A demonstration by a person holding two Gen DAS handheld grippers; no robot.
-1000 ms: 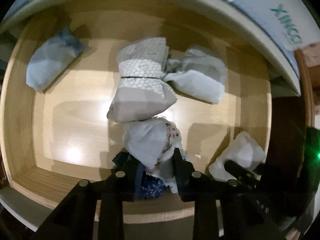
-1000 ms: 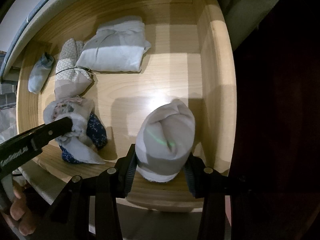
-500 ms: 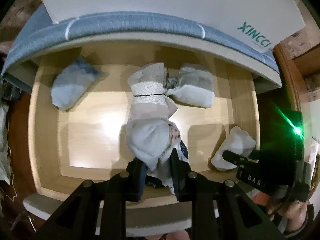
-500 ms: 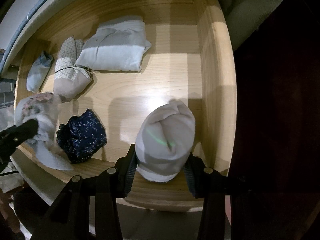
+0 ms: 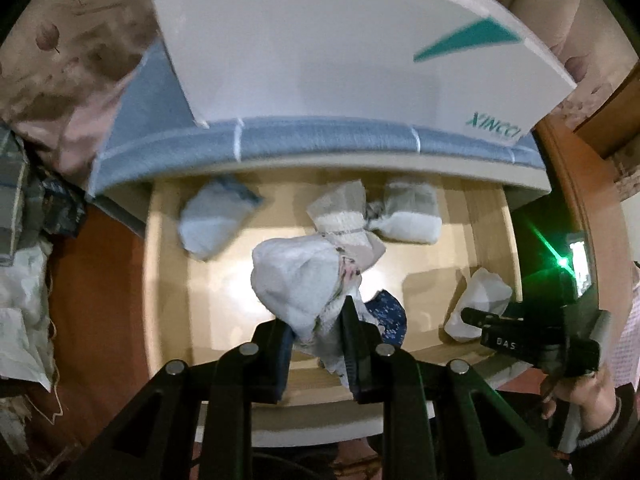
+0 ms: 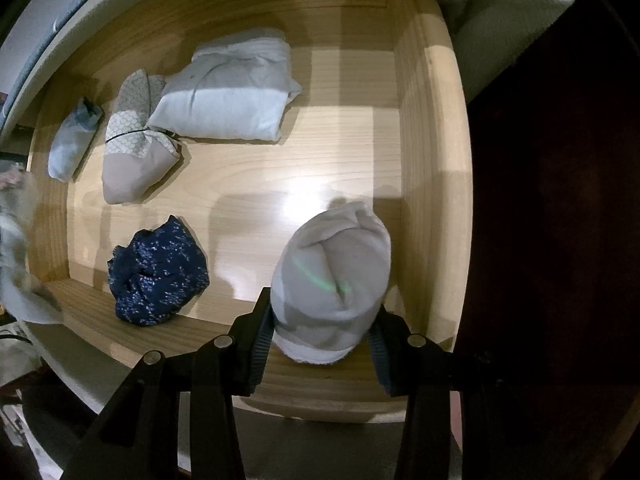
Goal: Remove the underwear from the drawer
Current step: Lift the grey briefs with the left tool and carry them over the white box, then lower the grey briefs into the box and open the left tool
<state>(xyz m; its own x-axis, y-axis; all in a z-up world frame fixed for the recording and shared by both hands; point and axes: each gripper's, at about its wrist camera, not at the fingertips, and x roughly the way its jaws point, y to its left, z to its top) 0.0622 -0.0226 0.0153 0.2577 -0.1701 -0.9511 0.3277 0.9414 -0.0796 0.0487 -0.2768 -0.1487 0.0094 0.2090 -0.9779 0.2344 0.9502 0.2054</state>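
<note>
The wooden drawer point(image 5: 160, 280) stands pulled out below me. My left gripper point(image 5: 316, 344) is shut on a pale grey-white underwear bundle point(image 5: 296, 280) with a pinkish flowered fold, held up above the drawer floor. The same bundle shows as a blur at the left edge of the right wrist view point(image 6: 16, 264). My right gripper point(image 6: 324, 340) is shut on a rolled white-and-grey underwear piece point(image 6: 332, 280) in the drawer's front right corner, with a pad pressed on each side. In the left wrist view, the right gripper point(image 5: 480, 320) sits low at that roll point(image 5: 484, 300).
Still in the drawer lie navy speckled underwear point(image 6: 158, 276), a beige patterned roll point(image 6: 132, 160), a folded white-grey piece point(image 6: 228, 96) and a pale blue roll point(image 6: 72, 144). A white box point(image 5: 320, 40) overhangs the drawer's back. A hand point(image 5: 592, 396) holds the right gripper.
The left gripper has risen with the pale bundle, lifting it off the navy piece, which now lies uncovered. The right gripper has stayed on its white roll.
</note>
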